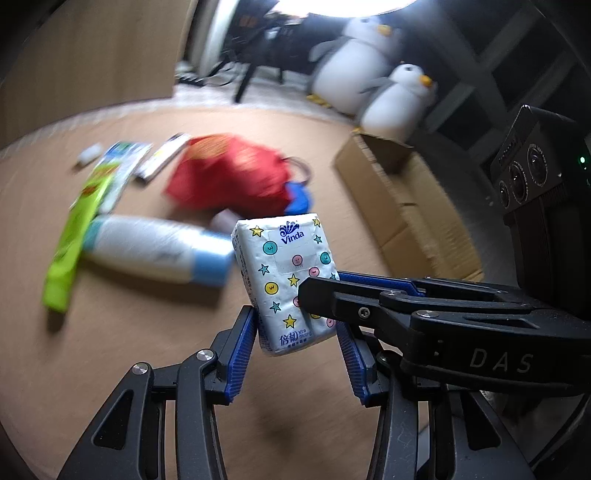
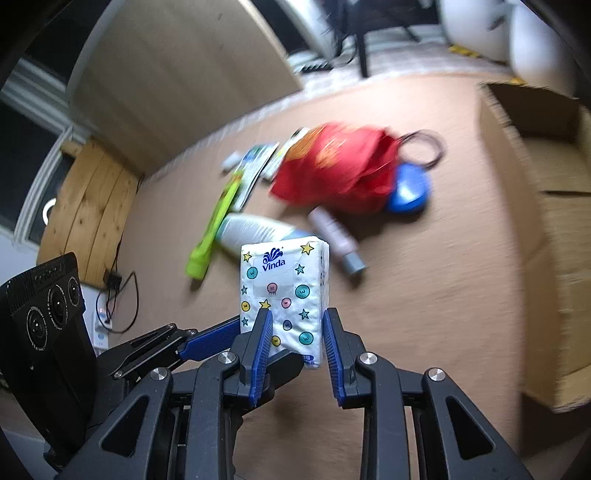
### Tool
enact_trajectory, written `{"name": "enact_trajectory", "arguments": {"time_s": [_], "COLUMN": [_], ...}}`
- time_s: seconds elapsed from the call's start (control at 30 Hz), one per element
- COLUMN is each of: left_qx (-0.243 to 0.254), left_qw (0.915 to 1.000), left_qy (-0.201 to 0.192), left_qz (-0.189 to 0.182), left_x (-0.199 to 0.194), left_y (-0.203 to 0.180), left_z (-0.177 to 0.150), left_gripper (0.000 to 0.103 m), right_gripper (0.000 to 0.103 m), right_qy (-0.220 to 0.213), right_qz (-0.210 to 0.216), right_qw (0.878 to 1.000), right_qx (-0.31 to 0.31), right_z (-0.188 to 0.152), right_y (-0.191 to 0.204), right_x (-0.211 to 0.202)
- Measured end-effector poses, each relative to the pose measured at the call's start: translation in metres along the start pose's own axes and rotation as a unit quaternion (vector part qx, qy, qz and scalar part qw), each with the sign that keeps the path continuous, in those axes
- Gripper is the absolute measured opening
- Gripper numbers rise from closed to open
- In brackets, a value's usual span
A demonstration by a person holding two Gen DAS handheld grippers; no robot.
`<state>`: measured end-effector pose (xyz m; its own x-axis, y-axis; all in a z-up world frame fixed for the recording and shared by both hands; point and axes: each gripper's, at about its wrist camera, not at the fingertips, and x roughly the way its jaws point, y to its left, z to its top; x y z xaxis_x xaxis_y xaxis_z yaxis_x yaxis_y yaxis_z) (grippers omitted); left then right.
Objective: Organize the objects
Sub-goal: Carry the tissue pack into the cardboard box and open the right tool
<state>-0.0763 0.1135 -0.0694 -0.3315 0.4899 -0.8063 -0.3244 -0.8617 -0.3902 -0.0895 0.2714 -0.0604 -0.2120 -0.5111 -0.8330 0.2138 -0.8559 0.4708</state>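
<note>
Your left claw (image 1: 297, 341) and right claw (image 2: 295, 334) match: black linkage arms, silver pivot screws, ribbed blue pads. One arm reads "DAS" in grey; each black camera block carries three round lenses.

Brown floor (image 1: 110, 350) runs to a far wall panel (image 1: 92, 48); bright window (image 1: 343, 5), dark chair (image 1: 258, 48), grey shelving (image 1: 498, 74) right.

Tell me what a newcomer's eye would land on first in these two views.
First the tissue pack with its stars and dots, held up in the middle between the right gripper and the left gripper. Behind it a red bag lies on the brown floor among bottles, with an open cardboard box to the right.
</note>
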Motion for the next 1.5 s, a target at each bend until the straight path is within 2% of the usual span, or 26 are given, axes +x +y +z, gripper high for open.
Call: {"name": "enact_trajectory", "arguments": {"time_s": [0.17, 0.53, 0.8, 0.83, 0.87, 0.9, 0.97, 1.0, 1.2, 1.5], "left_qx": [0.034, 0.092, 0.106, 0.110, 0.111, 0.110, 0.104, 0.101, 0.080, 0.009], "left_qw": [0.9992, 0.9940, 0.9922, 0.9924, 0.9926, 0.9929, 0.9937, 0.9940, 0.9963, 0.9999], "left_qy": [-0.003, 0.005, 0.013, 0.015, 0.015, 0.012, 0.008, 0.007, 0.000, -0.011], "left_qz": [-0.020, -0.060, -0.065, -0.054, -0.047, -0.044, -0.042, -0.042, -0.032, 0.007], "left_x": [0.017, 0.057, 0.082, 0.084, 0.085, 0.084, 0.080, 0.078, 0.057, 0.009], "left_y": [-0.048, -0.157, -0.192, -0.195, -0.196, -0.196, -0.191, -0.188, -0.158, -0.066], "left_z": [0.022, 0.040, 0.043, 0.043, 0.043, 0.043, 0.043, 0.043, 0.035, 0.006], "left_gripper": [0.049, 0.049, 0.049, 0.055, 0.065, 0.069, 0.070, 0.070, 0.070, 0.070], "right_gripper": [0.026, 0.026, 0.026, 0.026, 0.026, 0.028, 0.045, 0.046, 0.047, 0.047], "right_qy": [-0.031, -0.079, -0.088, -0.089, -0.093, -0.098, -0.100, -0.103, -0.109, -0.082], "right_qz": [-0.011, -0.050, -0.065, -0.069, -0.073, -0.078, -0.091, -0.092, -0.089, -0.048], "right_qw": [0.999, 0.994, 0.990, 0.990, 0.990, 0.989, 0.988, 0.988, 0.989, 0.995], "right_qx": [0.017, 0.058, 0.085, 0.084, 0.083, 0.082, 0.075, 0.071, 0.054, 0.005], "right_z": [0.007, 0.011, 0.007, 0.006, 0.006, 0.005, 0.005, 0.005, 0.009, 0.021], "right_y": [-0.034, -0.118, -0.157, -0.159, -0.160, -0.160, -0.160, -0.158, -0.142, -0.082], "right_x": [-0.040, -0.109, -0.128, -0.129, -0.131, -0.133, -0.136, -0.137, -0.137, -0.099]}}
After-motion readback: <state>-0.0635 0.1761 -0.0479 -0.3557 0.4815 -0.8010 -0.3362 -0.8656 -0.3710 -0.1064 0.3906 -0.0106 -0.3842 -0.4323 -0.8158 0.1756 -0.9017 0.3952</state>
